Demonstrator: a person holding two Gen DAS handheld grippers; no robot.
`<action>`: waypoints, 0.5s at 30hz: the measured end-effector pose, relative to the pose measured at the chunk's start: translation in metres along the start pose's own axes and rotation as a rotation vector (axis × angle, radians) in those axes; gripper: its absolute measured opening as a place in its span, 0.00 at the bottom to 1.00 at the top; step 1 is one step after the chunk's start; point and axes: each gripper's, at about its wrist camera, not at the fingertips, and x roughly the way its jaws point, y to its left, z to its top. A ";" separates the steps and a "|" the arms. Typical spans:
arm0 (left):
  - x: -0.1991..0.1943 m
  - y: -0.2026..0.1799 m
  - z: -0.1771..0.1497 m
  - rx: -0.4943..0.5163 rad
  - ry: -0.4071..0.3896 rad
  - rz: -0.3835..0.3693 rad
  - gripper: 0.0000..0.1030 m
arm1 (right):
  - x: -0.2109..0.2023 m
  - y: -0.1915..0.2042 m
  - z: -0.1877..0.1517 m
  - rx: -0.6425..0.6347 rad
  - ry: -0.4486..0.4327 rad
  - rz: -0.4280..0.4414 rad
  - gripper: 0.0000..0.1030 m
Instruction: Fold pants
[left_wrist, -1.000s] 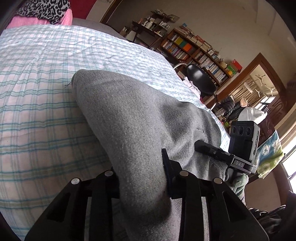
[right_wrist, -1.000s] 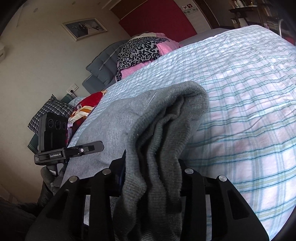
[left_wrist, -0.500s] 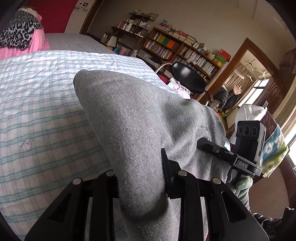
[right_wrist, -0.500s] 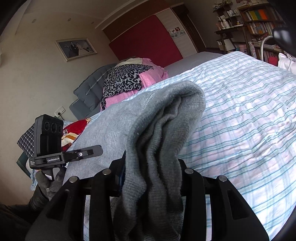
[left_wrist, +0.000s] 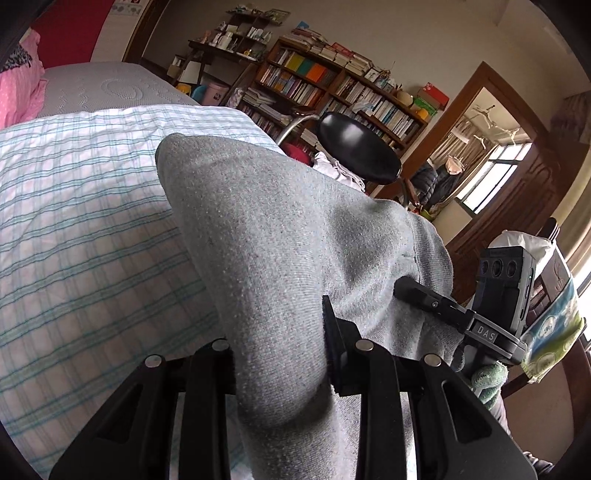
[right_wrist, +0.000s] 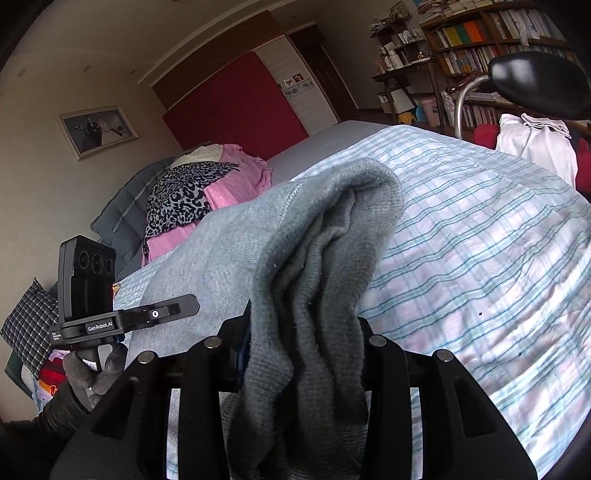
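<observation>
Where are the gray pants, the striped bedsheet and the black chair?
gray pants (left_wrist: 280, 236), left wrist view, bunched cloth above the jaws.
striped bedsheet (right_wrist: 480, 258), right wrist view, bare middle.
black chair (left_wrist: 358, 151), left wrist view, backrest.

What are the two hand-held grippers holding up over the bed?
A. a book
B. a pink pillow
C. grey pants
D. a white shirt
C. Grey knit cloth, the grey pants, is bunched between the fingers of the left hand-held gripper and also the right hand-held gripper, lifted above the striped bed sheet.
</observation>
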 end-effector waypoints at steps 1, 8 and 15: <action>0.010 0.003 0.004 -0.004 0.006 0.002 0.28 | 0.006 -0.008 0.004 0.003 0.004 -0.010 0.37; 0.059 0.028 0.018 -0.033 0.046 0.038 0.28 | 0.049 -0.047 0.015 0.039 0.045 -0.047 0.37; 0.067 0.028 0.008 0.009 0.045 0.065 0.32 | 0.060 -0.061 0.012 0.065 0.083 -0.063 0.39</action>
